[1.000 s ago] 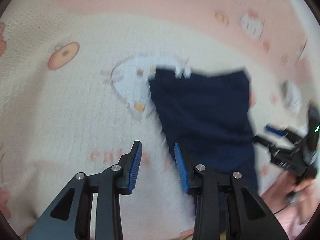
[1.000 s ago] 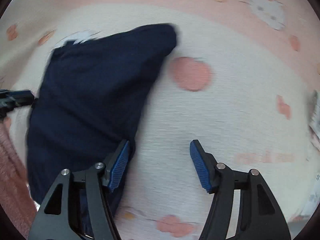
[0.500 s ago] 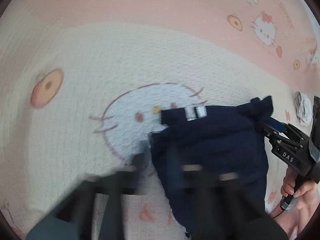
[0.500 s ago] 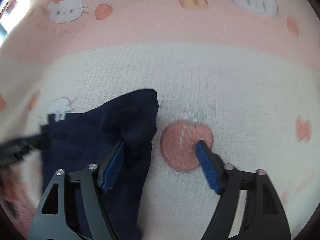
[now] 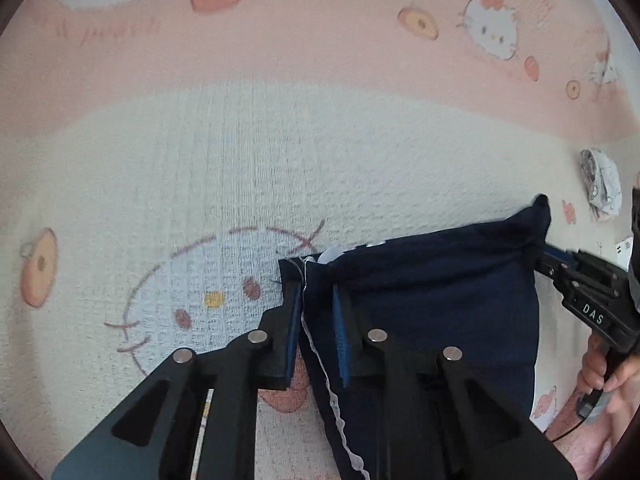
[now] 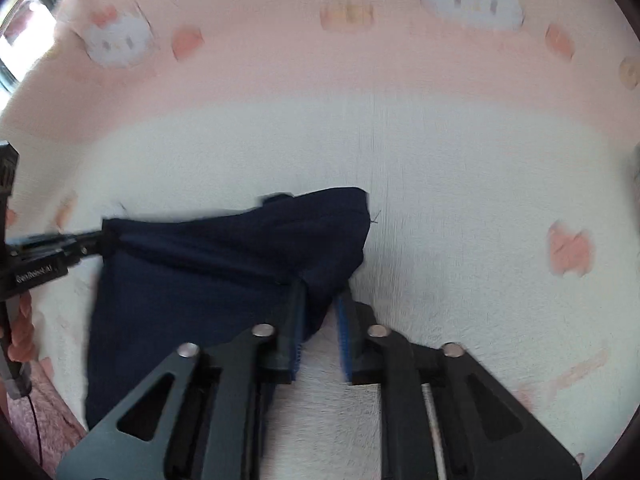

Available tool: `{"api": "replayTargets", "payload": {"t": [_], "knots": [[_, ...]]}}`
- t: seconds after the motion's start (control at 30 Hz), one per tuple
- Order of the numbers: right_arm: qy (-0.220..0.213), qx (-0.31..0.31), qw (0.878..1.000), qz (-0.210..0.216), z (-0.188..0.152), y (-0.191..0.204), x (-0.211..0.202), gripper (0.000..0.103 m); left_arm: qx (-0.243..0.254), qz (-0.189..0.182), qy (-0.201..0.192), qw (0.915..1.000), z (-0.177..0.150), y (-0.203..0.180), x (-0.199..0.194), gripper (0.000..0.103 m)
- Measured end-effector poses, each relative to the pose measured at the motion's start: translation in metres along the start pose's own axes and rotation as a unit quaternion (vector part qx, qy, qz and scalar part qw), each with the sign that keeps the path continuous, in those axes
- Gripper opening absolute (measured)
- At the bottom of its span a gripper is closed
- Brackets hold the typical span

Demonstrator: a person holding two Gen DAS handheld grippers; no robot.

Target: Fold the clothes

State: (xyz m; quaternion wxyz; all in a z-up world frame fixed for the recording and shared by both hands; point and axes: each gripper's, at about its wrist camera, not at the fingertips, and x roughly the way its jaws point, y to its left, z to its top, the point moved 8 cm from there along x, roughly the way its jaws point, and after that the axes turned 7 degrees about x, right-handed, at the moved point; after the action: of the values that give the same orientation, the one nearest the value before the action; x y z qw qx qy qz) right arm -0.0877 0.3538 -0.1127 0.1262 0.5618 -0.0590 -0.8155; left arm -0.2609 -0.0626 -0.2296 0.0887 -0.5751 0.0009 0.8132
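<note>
Two grippers work one navy garment (image 5: 432,292), which lies on a cat-print blanket (image 5: 240,168), cream in the middle and pink beyond.

Position: the garment sits directly ahead of and under both tools. Its upper edge runs crosswise between them; the cloth hangs or trails back toward the person from that edge. A white-stitched seam runs down its left side.

Key relation: the left gripper (image 5: 316,320) is at the left upper corner, the right gripper (image 6: 320,320) at the right upper corner. Each hand is nearest its own corner, so the edge between them is the line the coming move turns on. That edge looks slightly slack and peaks at the right corner.

Left gripper: jaws narrow, with a gap left. The seamed edge of the garment passes between the fingers. Its jaws closed and have just been opening again. From its own camera I cannot tell if the pads press the cloth; from the right camera the tip meets the cloth corner, though that part is blurred.

Right gripper: jaws narrow and have just been closing. A fold of the right corner lies between them, against the left pad; blanket shows in the rest of the gap. Firm pinch not confirmed.

Judgement: grasp stage of a fold. Both corners are bracketed, neither surely clamped. Next move likely needs both pinches secure before lifting, or one corner will slip and skew the fold.
</note>
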Motion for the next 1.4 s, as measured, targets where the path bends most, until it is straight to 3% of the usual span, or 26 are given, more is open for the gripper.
{"api": "replayTargets", "payload": {"t": [0.03,0.07,0.17,0.23,0.3,0.33,0.37,0.43,0.47,0.53,0.7,0.77,0.83,0.87,0.93,1.0,1.07,1.13,1.23,1.3,1.37,1.4], "knots": [[-0.003,-0.008,1.0,-0.008,0.001,0.001,-0.002,0.03,0.004,0.008,-0.014,0.9999,0.002,0.001,-0.007,0.039],[-0.014,-0.008,1.0,-0.019,0.004,-0.001,-0.006,0.031,0.002,0.016,-0.035,0.9993,0.004,0.004,-0.015,0.045],[-0.036,0.014,0.999,-0.026,0.005,0.004,-0.009,0.038,-0.02,0.006,-0.037,0.9991,0.003,0.015,-0.014,0.049],[-0.017,0.033,0.999,-0.005,0.001,0.005,-0.004,0.065,-0.042,-0.022,-0.019,0.9987,-0.005,0.017,-0.002,0.049],[0.01,0.025,1.0,0.007,-0.004,0.013,0.013,0.066,-0.038,-0.036,-0.013,0.9985,-0.006,0.004,0.004,0.048],[0.011,0.013,1.0,0.0,0.0,0.016,0.02,0.065,-0.028,-0.037,-0.017,0.9988,-0.007,-0.001,0.005,0.029],[0.003,-0.008,1.0,-0.011,-0.001,0.022,0.021,0.062,-0.022,-0.048,-0.014,0.9985,-0.02,-0.014,0.006,0.017],[0.0,-0.029,1.0,-0.006,-0.006,0.034,0.024,0.02,-0.014,-0.048,-0.016,0.9986,-0.02,-0.026,0.01,0.011],[0.002,-0.03,1.0,0.005,-0.008,0.039,0.024,0.012,-0.006,-0.042,-0.02,0.9989,-0.019,-0.03,0.01,0.011],[-0.002,-0.024,1.0,0.002,-0.01,0.04,0.022,0.011,-0.001,-0.055,-0.03,0.998,-0.015,-0.039,0.006,0.01],[-0.035,0.018,0.999,-0.007,0.002,0.002,-0.01,0.011,0.009,-0.111,-0.048,0.9925,-0.002,-0.072,0.0,0.01],[-0.008,0.036,0.999,0.002,0.003,-0.004,0.001,0.012,0.03,-0.065,-0.036,0.9968,-0.002,-0.082,0.012,0.011],[0.025,0.043,0.999,-0.005,-0.008,-0.006,0.023,0.018,0.025,-0.019,-0.026,0.9992,-0.003,-0.072,0.022,0.023],[0.013,0.034,0.999,-0.01,-0.004,0.0,0.023,0.022,0.008,-0.013,-0.028,0.9995,-0.002,-0.063,0.022,0.027],[-0.012,0.024,0.999,-0.028,0.005,0.01,0.02,0.042,-0.021,-0.007,-0.044,0.9988,0.002,-0.05,0.013,0.039],[-0.046,0.038,0.997,-0.052,0.013,0.009,0.007,0.047,-0.038,-0.007,-0.063,0.9973,0.007,-0.046,0.002,0.04],[-0.077,0.043,0.993,-0.078,0.021,0.011,-0.011,0.048,-0.015,-0.005,-0.075,0.9971,-0.001,-0.048,-0.017,0.04],[-0.093,0.046,0.99,-0.1,0.011,0.012,-0.026,0.048,0.026,-0.023,-0.065,0.9973,-0.011,-0.063,-0.024,0.04],[-0.085,0.039,0.993,-0.075,-0.01,0.023,-0.042,0.048,0.06,-0.045,-0.029,0.9967,-0.035,-0.07,-0.026,0.04],[-0.047,0.019,0.998,-0.023,-0.05,0.025,-0.069,0.048,0.075,-0.063,-0.007,0.9951,-0.06,-0.079,-0.028,0.04],[-0.001,-0.011,1.0,-0.006,-0.083,0.047,-0.055,0.048,0.093,-0.047,0.026,0.9942,-0.081,-0.088,-0.021,0.04],[0.023,-0.026,0.999,0.001,-0.099,0.058,-0.048,0.048,0.098,-0.021,0.043,0.994,-0.089,-0.086,-0.016,0.039]]}}
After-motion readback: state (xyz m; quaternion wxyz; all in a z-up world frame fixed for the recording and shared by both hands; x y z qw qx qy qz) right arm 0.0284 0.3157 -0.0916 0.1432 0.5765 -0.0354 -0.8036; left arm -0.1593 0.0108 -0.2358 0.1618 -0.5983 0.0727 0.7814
